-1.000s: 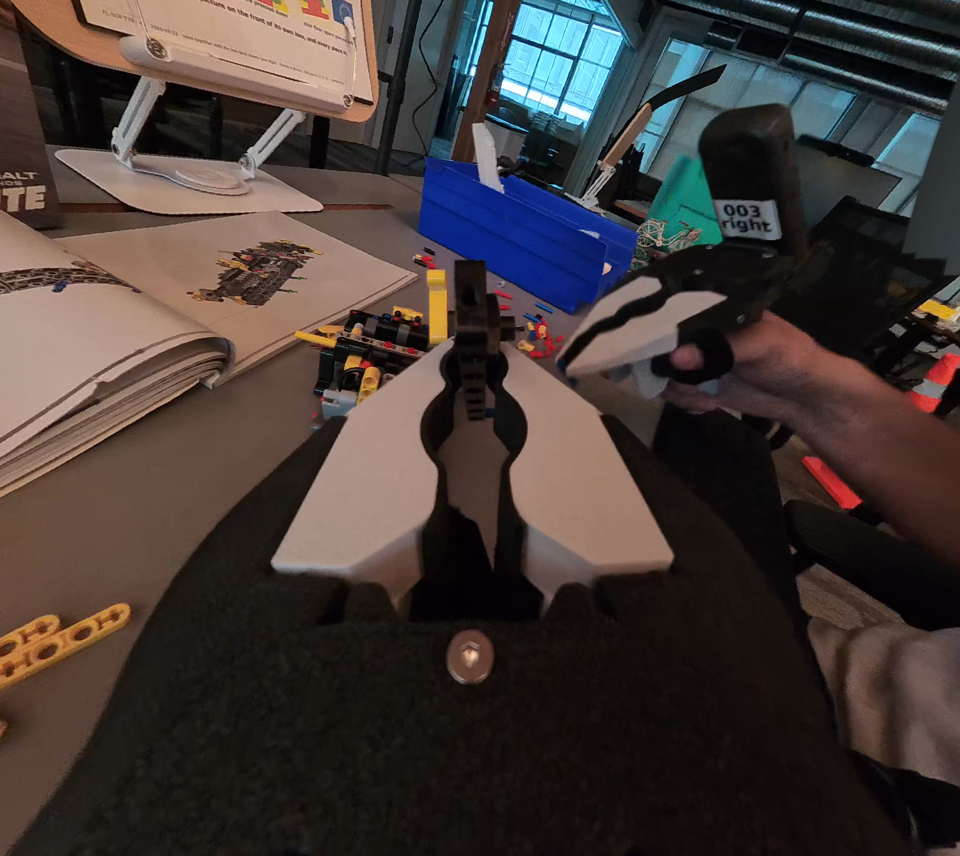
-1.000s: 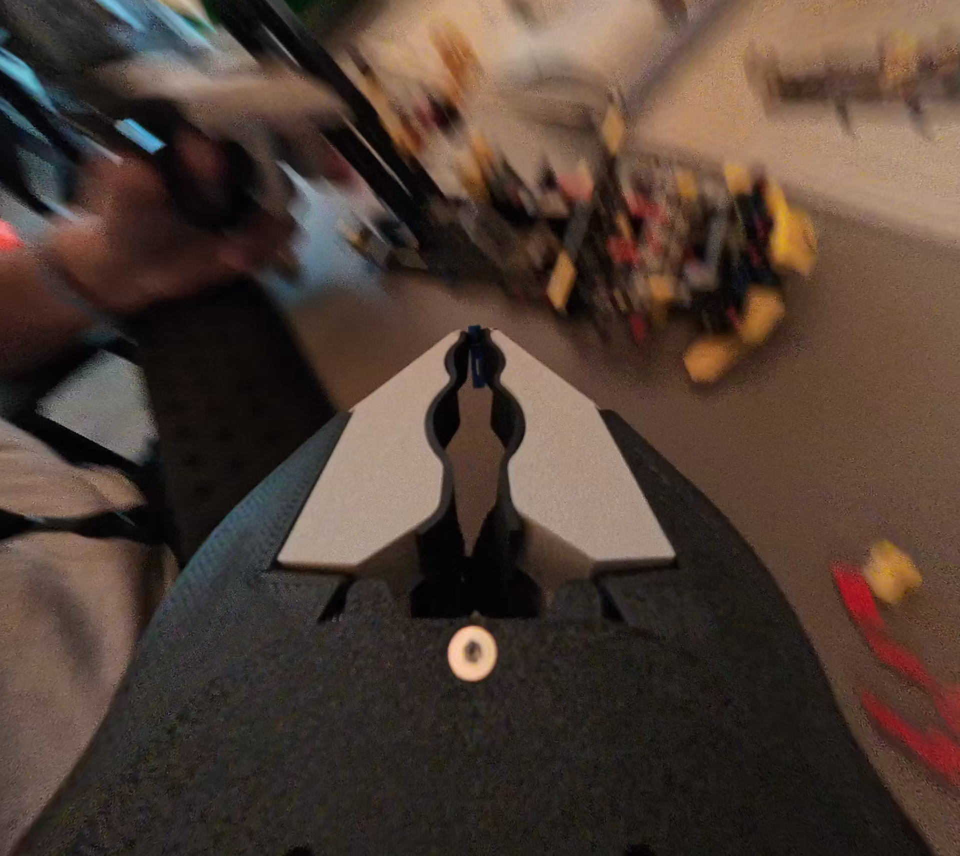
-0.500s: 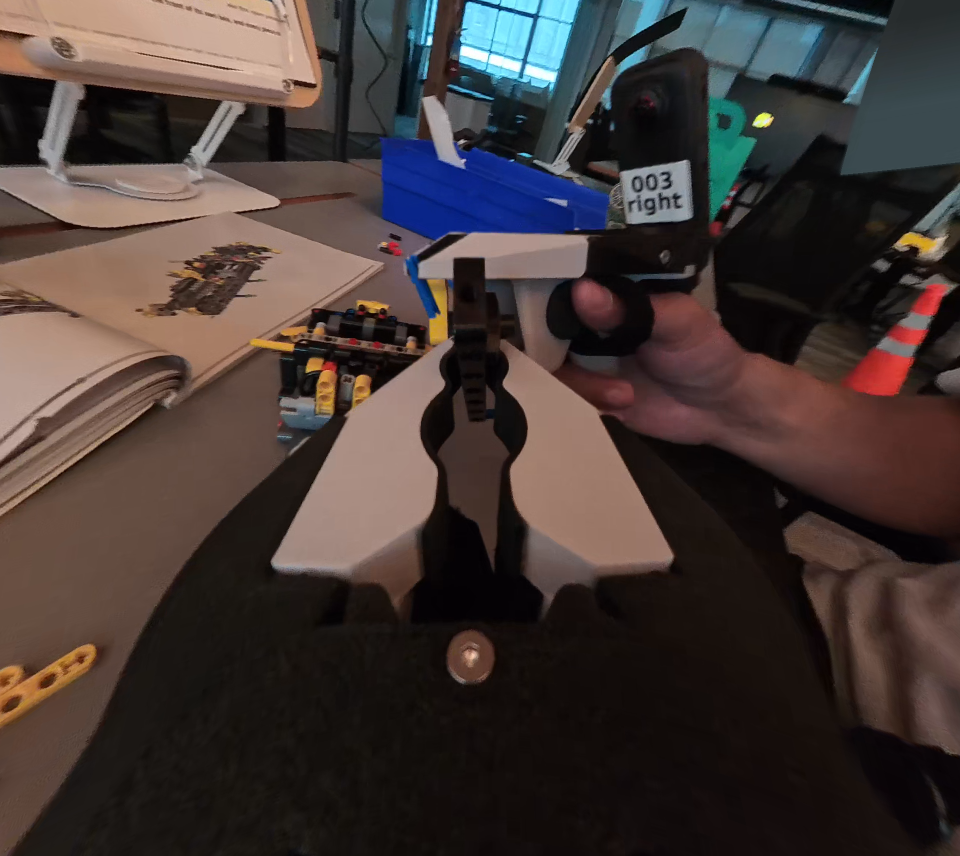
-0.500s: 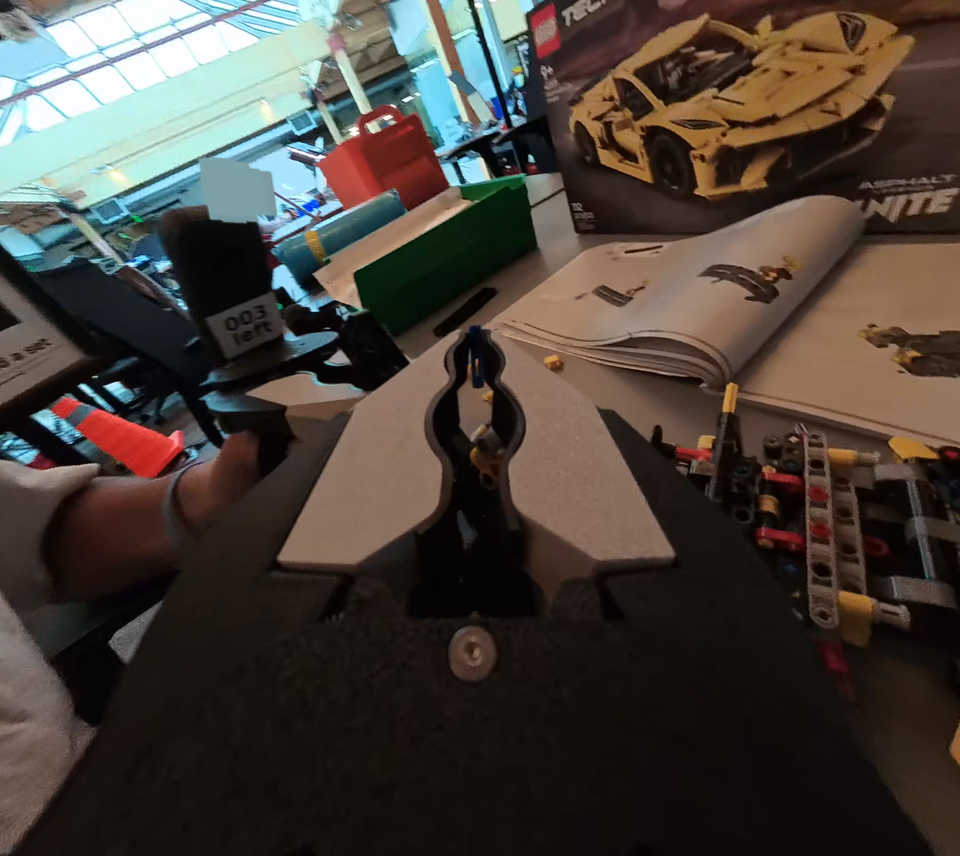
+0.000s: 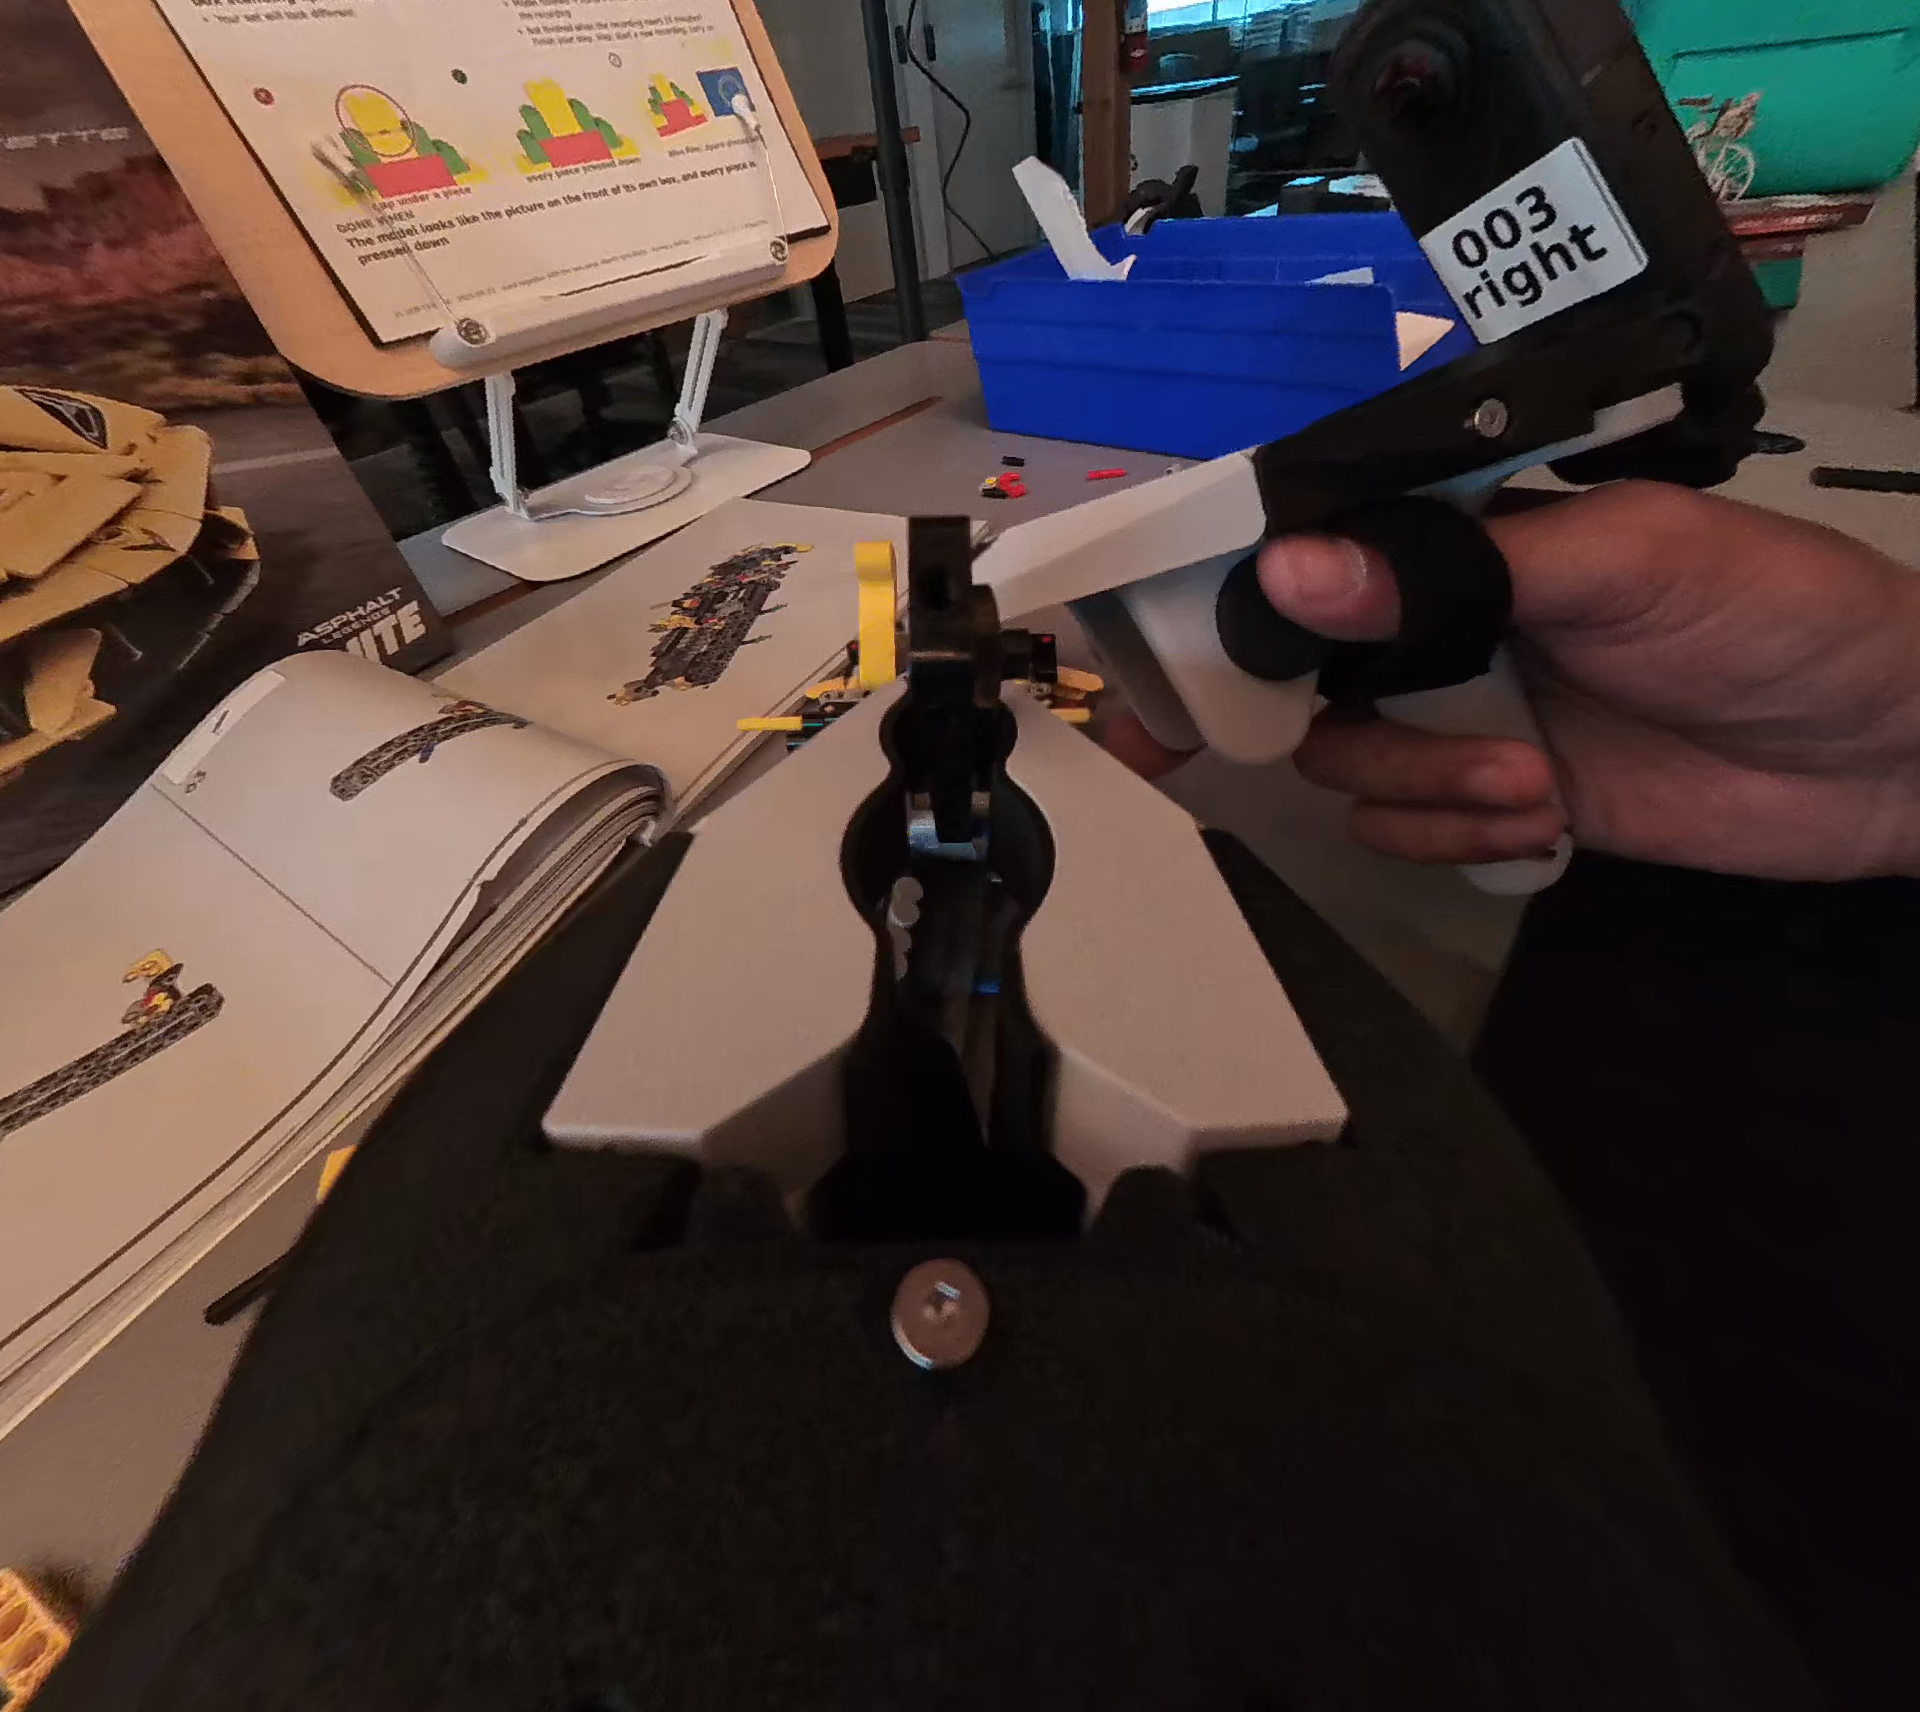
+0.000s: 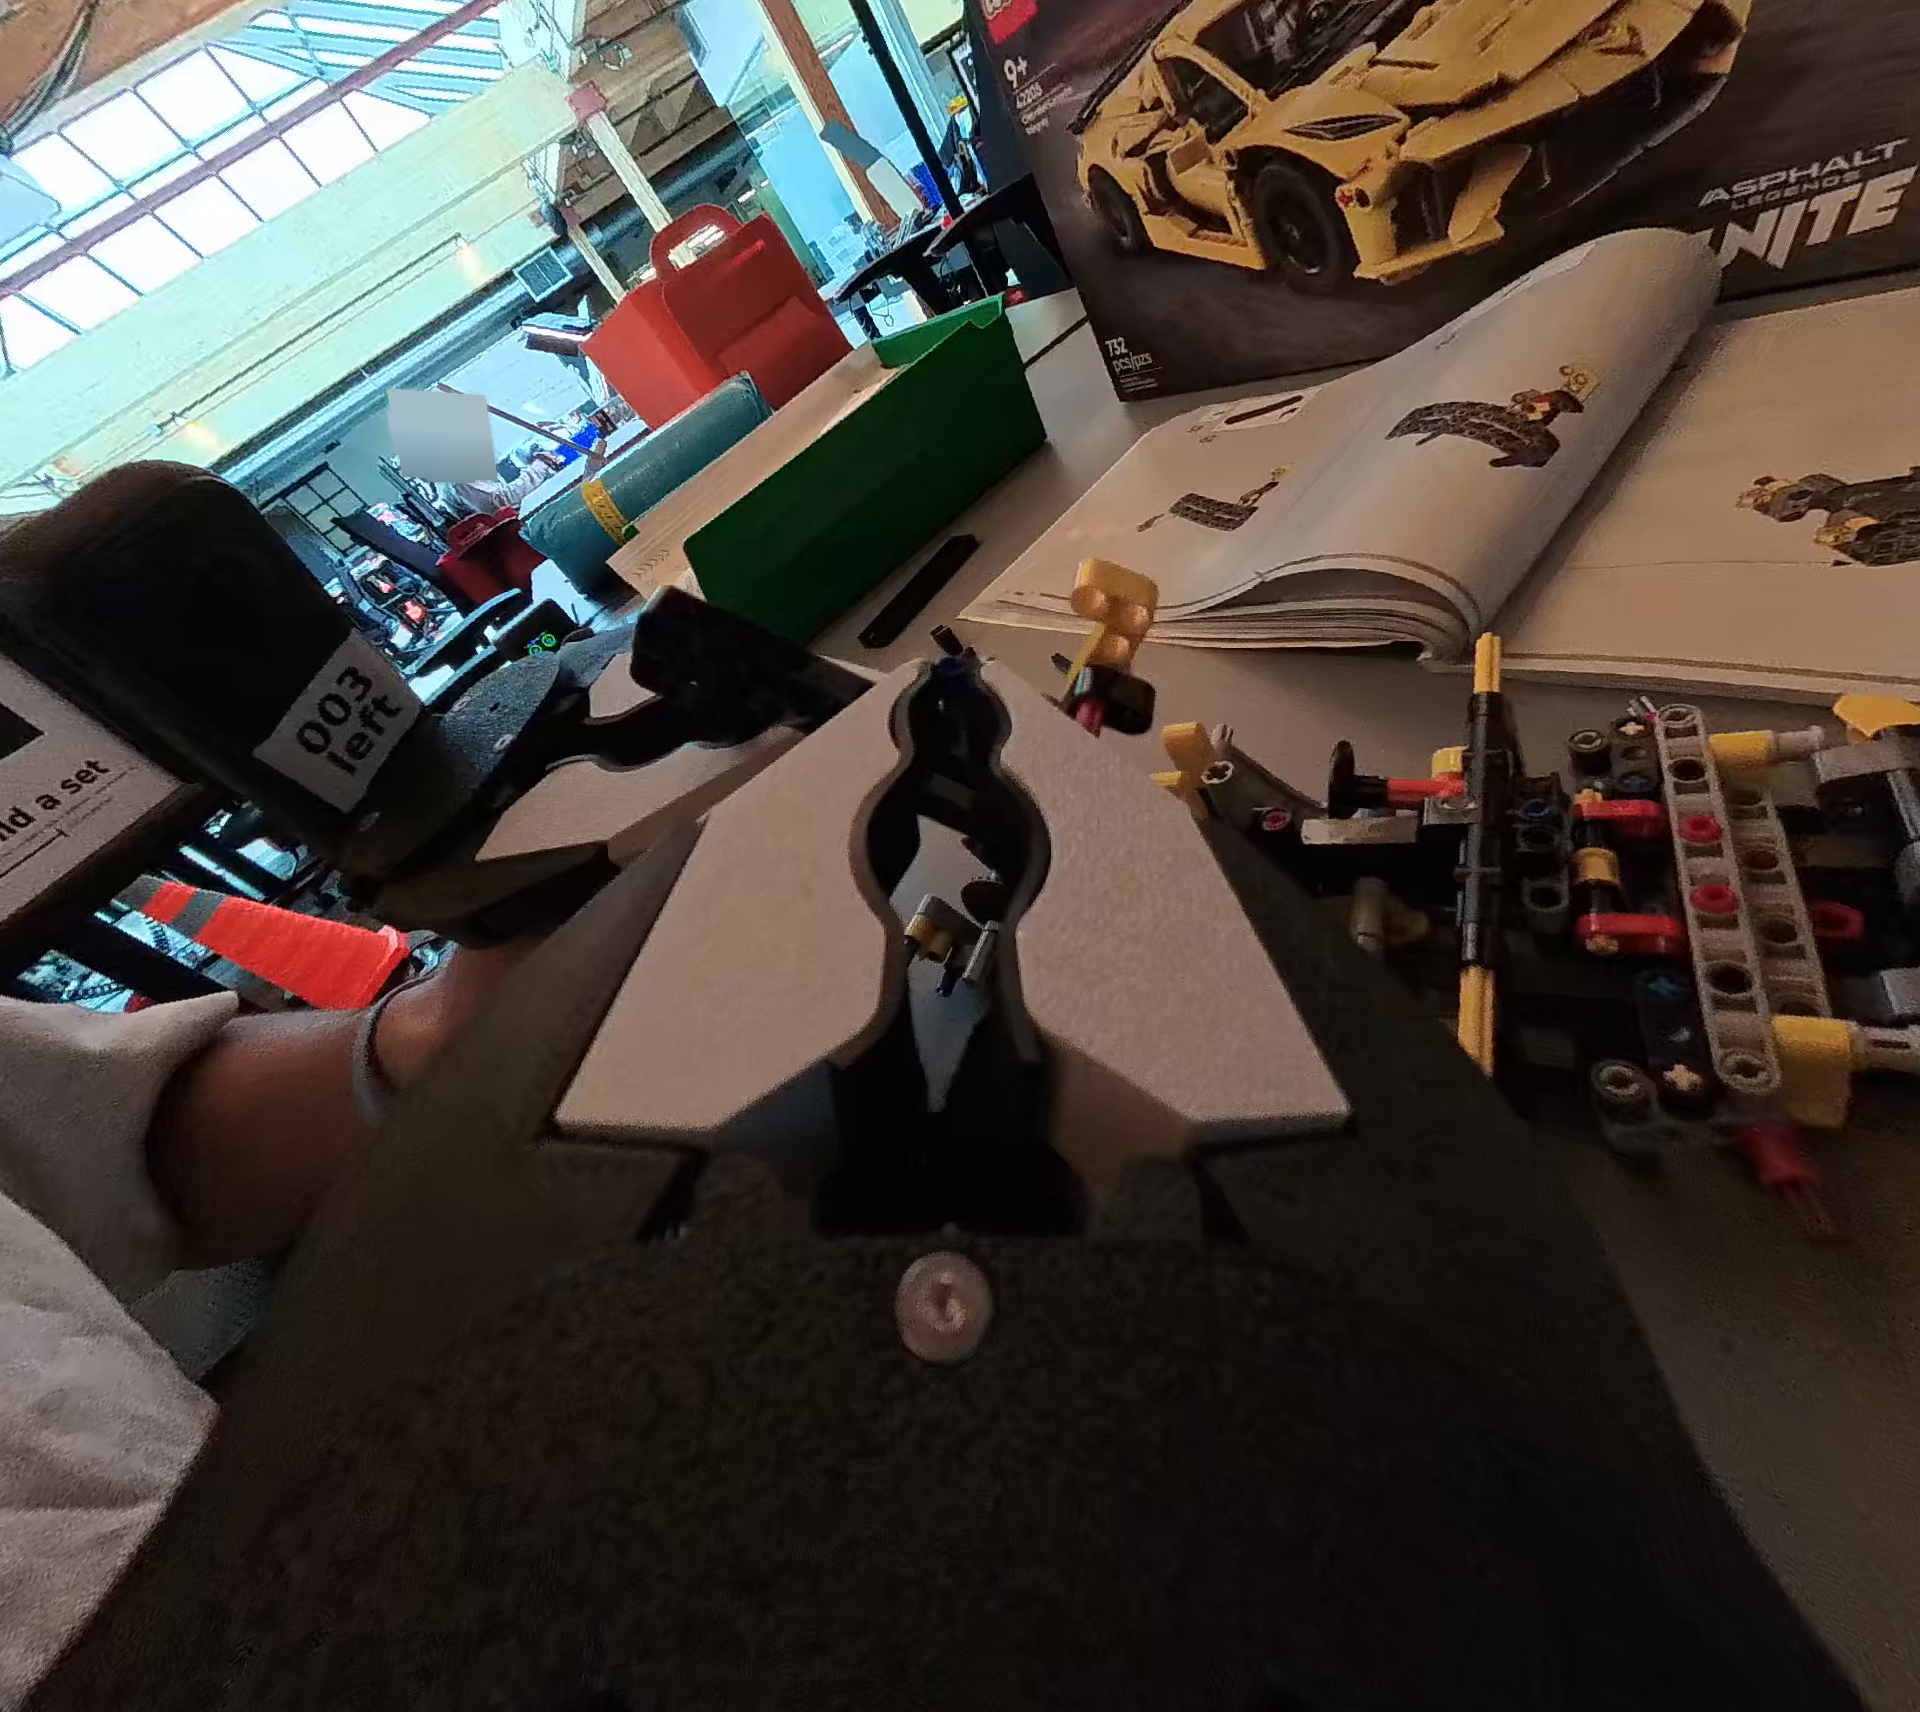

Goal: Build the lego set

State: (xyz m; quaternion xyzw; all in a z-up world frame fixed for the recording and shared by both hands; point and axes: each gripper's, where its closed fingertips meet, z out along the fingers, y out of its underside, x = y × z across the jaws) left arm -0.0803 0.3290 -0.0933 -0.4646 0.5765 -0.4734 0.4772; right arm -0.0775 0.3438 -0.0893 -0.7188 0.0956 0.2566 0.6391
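Your left gripper point(image 5: 940, 613) pinches a black piece point(image 5: 938, 582), your right gripper point(image 6: 951, 675) a blue pin point(image 6: 948, 673); misaligned pressing could pop either free.

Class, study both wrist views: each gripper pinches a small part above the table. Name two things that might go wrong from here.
1. The left gripper holds the black piece only at its fingertips; a push from the right gripper may twist it loose.
2. The tiny blue pin could drop and be lost among the half-built chassis or open booklet.
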